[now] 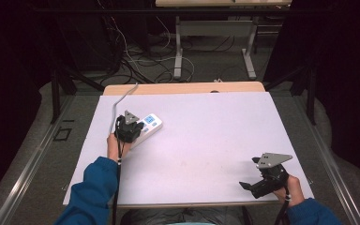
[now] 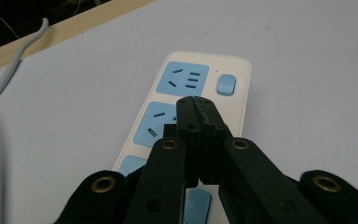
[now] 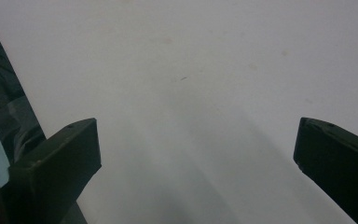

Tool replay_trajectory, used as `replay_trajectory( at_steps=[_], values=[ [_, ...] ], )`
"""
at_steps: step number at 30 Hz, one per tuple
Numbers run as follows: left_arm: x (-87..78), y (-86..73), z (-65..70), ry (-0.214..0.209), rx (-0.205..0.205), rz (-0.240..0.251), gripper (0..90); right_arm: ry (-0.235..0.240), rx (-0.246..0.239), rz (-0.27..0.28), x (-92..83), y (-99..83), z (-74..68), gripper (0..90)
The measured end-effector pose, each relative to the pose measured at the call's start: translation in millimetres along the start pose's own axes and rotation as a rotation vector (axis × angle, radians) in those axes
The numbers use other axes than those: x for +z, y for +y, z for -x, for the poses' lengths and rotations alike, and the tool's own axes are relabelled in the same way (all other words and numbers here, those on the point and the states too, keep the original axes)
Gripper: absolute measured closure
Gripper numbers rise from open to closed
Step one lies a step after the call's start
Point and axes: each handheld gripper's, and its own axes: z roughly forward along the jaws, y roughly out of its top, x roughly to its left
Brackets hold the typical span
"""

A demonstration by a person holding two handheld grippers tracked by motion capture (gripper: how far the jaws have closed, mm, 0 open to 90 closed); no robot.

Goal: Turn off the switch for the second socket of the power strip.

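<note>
We hold the left gripper (image 2: 196,100) closed over the white plastic power strip w/ blue sockets (image 2: 223,65), likely to press; right gripper (image 1: 262,180) open, idle, near right.

The power strip (image 2: 233,70) looks like smooth, slightly glossy white plastic with matt blue faces. The table (image 1: 206,140) has a matt pale sheet; its far edge shows light wood. Both grippers' jaws are matt black plastic.
</note>
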Motion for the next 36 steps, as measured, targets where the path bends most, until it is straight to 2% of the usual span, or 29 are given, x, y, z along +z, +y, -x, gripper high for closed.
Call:
replay_trajectory(
  at_steps=[1,3,7,9,10,11,13,19,21,22,34,36],
  values=[
    [0.6,-0.2,1.4,-0.010,-0.012,-0.004,89.6,-0.005,0.002,-0.002,-0.4,0.1,-0.5,0.0],
    [0.9,0.2,0.9,-0.004,0.002,-0.004,89.6,0.003,-0.010,-0.002,-0.1,0.1,0.2,0.0],
    [3.3,-0.3,1.8,-0.025,-0.014,-0.004,89.6,-0.001,-0.001,-0.002,0.3,0.0,0.3,0.0],
    [4.9,-0.3,1.7,-0.026,0.002,-0.007,89.6,0.000,-0.001,-0.001,0.6,-0.1,0.6,0.0],
    [6.1,-0.5,2.7,-0.025,-0.005,-0.001,89.6,-0.006,0.006,0.000,0.4,-0.4,-0.3,0.0],
    [6.0,-0.2,2.0,-0.024,0.011,-0.008,89.6,-0.006,0.006,0.000,0.4,-0.4,-0.3,0.0],
    [6.5,-0.4,3.1,-0.033,0.006,-0.013,89.6,-0.001,-0.008,0.000,0.1,-0.4,0.2,0.0],
    [9.7,-1.2,3.4,-0.042,0.003,-0.014,89.6,0.001,-0.005,0.001,0.8,-0.2,0.0,0.0],
    [10.4,-1.4,2.1,-0.042,0.016,-0.016,89.6,0.001,-0.002,0.000,1.2,-0.1,-0.1,0.0],
    [10.8,-1.6,2.5,-0.043,0.007,-0.012,89.6,-0.001,0.001,-0.003,1.0,-0.2,-0.6,0.0],
    [13.8,-1.9,4.1,-0.062,0.015,-0.021,89.6,0.003,-0.011,-0.001,0.9,-0.4,0.6,0.0],
    [13.7,-2.2,4.4,-0.066,0.007,-0.019,89.6,0.004,-0.005,-0.013,-0.3,-0.3,0.1,0.0]
  ],
)
